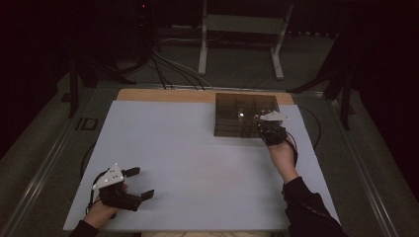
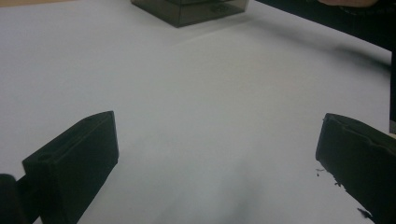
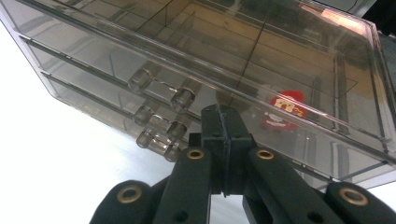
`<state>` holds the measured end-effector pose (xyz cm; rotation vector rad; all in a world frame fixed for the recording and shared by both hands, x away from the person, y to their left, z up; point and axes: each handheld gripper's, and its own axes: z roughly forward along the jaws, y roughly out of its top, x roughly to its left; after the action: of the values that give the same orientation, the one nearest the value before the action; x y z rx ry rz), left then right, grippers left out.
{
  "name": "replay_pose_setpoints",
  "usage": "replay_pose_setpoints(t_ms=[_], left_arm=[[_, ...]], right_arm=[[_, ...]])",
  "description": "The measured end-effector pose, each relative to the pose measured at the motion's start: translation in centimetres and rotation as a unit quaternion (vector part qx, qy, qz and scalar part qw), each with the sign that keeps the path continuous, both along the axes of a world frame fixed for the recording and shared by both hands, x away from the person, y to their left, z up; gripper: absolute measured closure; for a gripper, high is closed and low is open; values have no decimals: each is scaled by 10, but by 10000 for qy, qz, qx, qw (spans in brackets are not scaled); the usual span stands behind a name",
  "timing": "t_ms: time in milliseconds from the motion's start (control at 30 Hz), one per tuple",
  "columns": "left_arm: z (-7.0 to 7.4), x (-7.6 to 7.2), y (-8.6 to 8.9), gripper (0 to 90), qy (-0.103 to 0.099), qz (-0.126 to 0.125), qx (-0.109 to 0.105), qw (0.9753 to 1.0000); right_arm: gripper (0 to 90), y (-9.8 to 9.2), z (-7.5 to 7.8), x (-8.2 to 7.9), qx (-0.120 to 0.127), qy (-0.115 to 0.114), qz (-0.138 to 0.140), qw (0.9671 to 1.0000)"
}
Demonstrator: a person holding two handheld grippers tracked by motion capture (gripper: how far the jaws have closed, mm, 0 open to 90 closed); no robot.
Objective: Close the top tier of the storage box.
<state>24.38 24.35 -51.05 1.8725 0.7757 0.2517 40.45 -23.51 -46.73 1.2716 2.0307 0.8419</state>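
A smoky clear drawer box stands at the back right of the white table. In the right gripper view the drawer box shows three stacked drawers with clear handles and a small red figure inside. My right gripper is at the box's front right corner. Here the right gripper is shut, with its jaws pressed together just right of the handles and nothing seen between them. My left gripper rests near the table's front left. The left gripper is open wide over bare table.
A wooden strip runs along the table's back edge. Beyond it, a white frame stand and cables are on the floor. The far corner of the box and a dark sleeve appear in the left gripper view.
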Motion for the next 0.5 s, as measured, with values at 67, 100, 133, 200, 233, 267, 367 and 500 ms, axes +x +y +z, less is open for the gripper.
replay_pose_setpoints(t_ms=[67,100,133,200,233,267,367,500], left_arm=[[0,0,0,0,2,-3,4,10000],[0,0,0,0,3,1,2,10000],[0,0,0,0,8,3,-1,10000],[0,0,0,0,7,1,1,10000],[0,0,0,0,8,2,-2,10000],[0,0,0,0,9,2,-4,10000],[0,0,0,0,8,0,1,10000],[0,0,0,0,11,6,7,10000]], right_arm=[[900,0,0,0,15,7,-1,10000],[900,0,0,0,24,7,-4,10000],[900,0,0,0,26,9,-3,10000],[900,0,0,0,24,11,-4,10000],[900,0,0,0,22,12,1,10000],[900,0,0,0,14,13,6,10000],[900,-1,1,0,26,7,-6,10000],[900,-3,2,-2,23,5,22,10000]])
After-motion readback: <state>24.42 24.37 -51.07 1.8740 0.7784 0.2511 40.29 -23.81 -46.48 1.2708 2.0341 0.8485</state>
